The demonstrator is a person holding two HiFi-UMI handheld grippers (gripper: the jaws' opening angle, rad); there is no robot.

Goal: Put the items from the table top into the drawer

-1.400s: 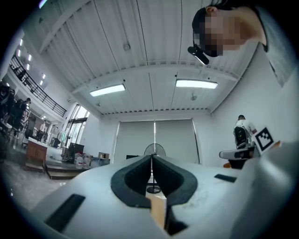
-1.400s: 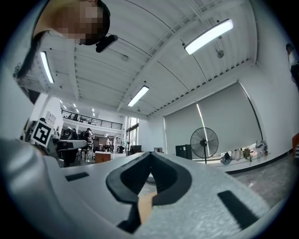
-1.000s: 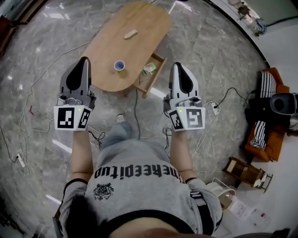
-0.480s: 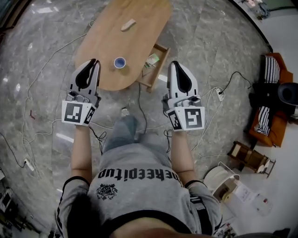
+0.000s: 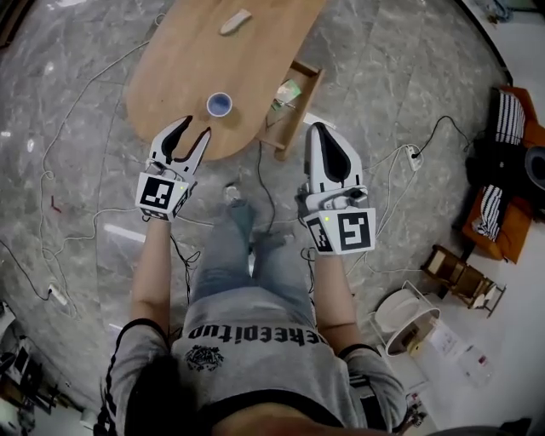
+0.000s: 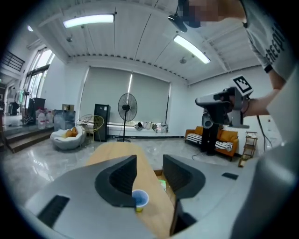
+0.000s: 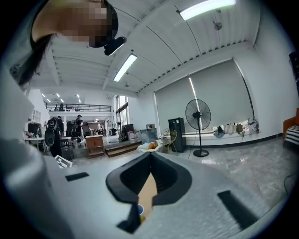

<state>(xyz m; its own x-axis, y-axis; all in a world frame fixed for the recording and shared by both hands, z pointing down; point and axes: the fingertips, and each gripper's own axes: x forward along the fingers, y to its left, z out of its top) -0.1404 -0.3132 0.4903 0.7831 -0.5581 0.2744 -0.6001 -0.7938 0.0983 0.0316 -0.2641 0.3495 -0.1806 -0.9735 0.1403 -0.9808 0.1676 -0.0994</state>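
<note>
A blue paper cup [image 5: 220,104] stands near the close end of the oval wooden table [image 5: 183,64]. A small pale wooden piece [image 5: 235,21] lies at the far end. The drawer [image 5: 300,102] is pulled out at the table's right side, with a green packet [image 5: 288,91] inside. My left gripper [image 5: 196,128] hovers over the table's near edge, just short of the cup [image 6: 139,199]. Its jaws are opening with nothing between them [image 6: 149,170]. My right gripper [image 5: 318,129] hangs to the right of the drawer, shut and empty [image 7: 150,155].
Cables [image 5: 77,213] trail over the marble floor around the table and by the person's legs. At the right stand an orange sofa [image 5: 494,221], a small wooden chair [image 5: 460,277] and a white spool [image 5: 404,319]. A standing fan [image 6: 126,107] is beyond the table.
Both grippers have sunk toward the table, the left one farther. The left jaws, shut before, now stand apart. The right gripper has stayed shut.
</note>
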